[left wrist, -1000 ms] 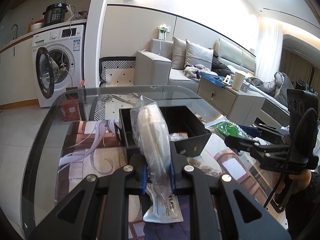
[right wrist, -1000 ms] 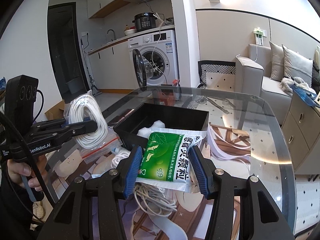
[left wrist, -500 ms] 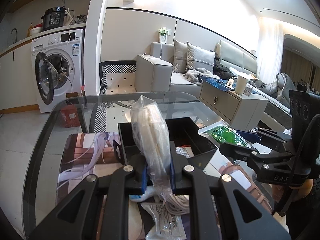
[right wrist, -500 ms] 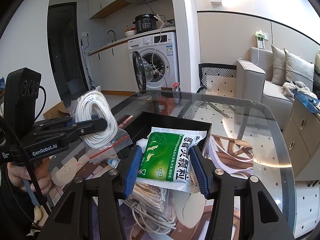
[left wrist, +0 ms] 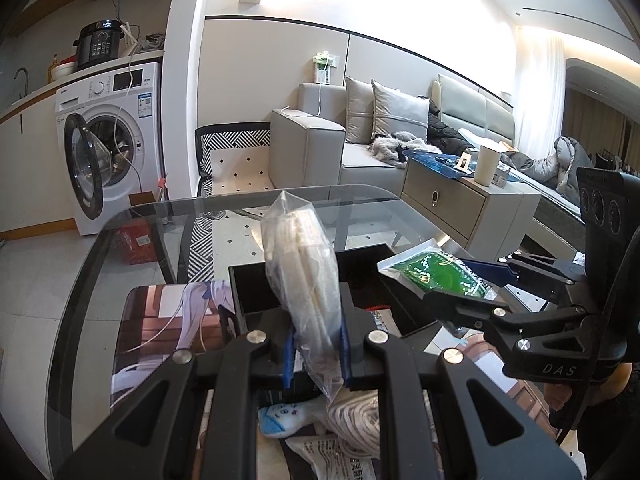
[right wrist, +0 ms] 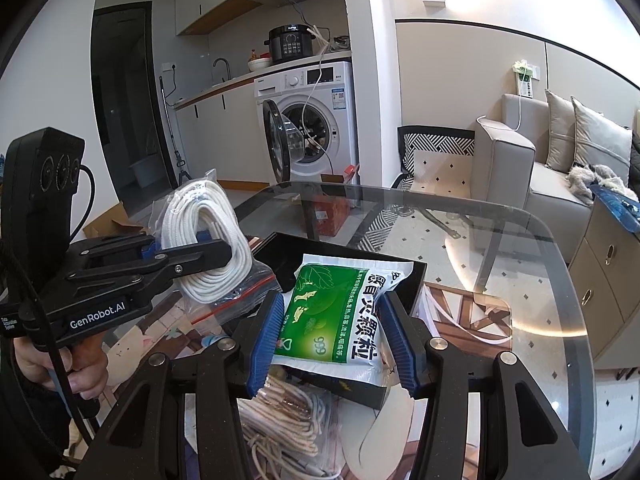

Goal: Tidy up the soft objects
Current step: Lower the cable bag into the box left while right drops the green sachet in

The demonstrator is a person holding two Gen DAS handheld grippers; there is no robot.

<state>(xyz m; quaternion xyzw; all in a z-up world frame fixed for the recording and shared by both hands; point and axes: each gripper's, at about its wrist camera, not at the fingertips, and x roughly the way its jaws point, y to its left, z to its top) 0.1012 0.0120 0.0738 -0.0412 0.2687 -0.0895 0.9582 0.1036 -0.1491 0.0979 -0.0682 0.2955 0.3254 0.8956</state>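
Observation:
My left gripper [left wrist: 316, 354] is shut on a clear bag of coiled white rope [left wrist: 304, 276], held upright above the near edge of the black box [left wrist: 256, 280]. From the right wrist view the same rope bag [right wrist: 212, 240] hangs in the left gripper [right wrist: 208, 250] at the left of the box. My right gripper [right wrist: 334, 340] is shut on a green and white sachet [right wrist: 340, 312], held flat over the black box [right wrist: 408, 280]. The left wrist view shows that sachet [left wrist: 432, 274] over the box's right side.
The box sits on a glass table [right wrist: 540, 280] with a printed mat [left wrist: 160, 320]. Below the grippers lie a bag of beige cord [right wrist: 288, 420], a white rope coil [left wrist: 356, 416] and a small blue and white plush [left wrist: 280, 416]. A hand [right wrist: 72, 360] grips the left handle.
Both grippers moved forward toward the black box, carrying the rope bag and the sachet; the box now lies closer beneath them. Neither grip has changed.

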